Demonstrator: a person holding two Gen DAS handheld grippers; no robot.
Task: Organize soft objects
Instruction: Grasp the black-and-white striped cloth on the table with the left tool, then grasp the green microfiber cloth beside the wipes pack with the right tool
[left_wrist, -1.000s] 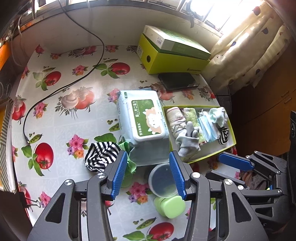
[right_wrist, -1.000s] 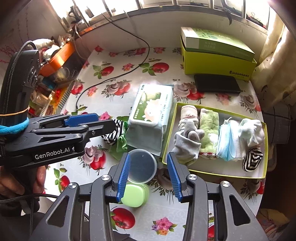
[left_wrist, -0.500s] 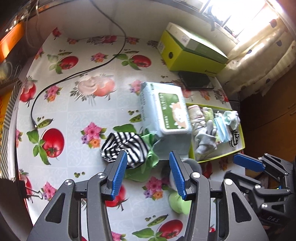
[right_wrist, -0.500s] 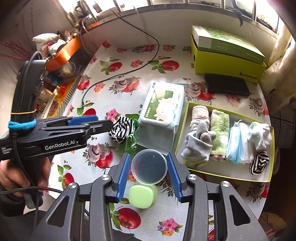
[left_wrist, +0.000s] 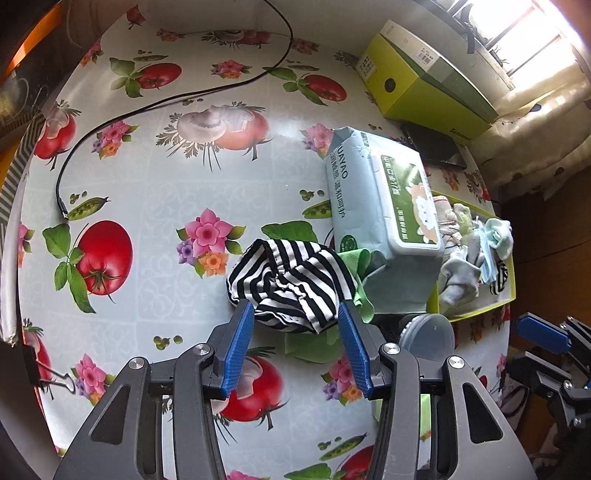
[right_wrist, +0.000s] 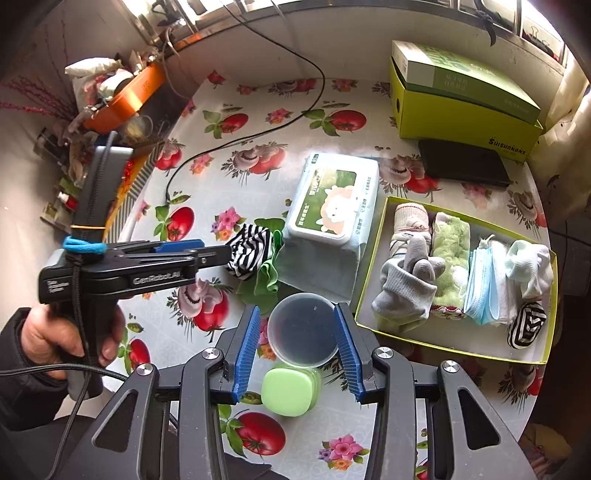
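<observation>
1. Ahead of our right gripper (right_wrist: 297, 352) sits a wet-wipes pack (right_wrist: 332, 206), with the yellow tray (right_wrist: 458, 352) of folded socks and masks off to its right. A clear round lid (right_wrist: 303, 334) lies between its blue pads, over a green container (right_wrist: 290, 391); we cannot tell whether the pads touch the lid.
2. Our left gripper (left_wrist: 297, 345) points steeply down at the tablecloth (left_wrist: 155, 192), jaws spread, nothing pinched. A hand (right_wrist: 66, 339) holds its handle.
3. The striped sock (left_wrist: 291, 284) lies crumpled just beyond the left fingertips, its near edge between them, resting on a green cloth (left_wrist: 354, 262) against the wipes pack.
</observation>
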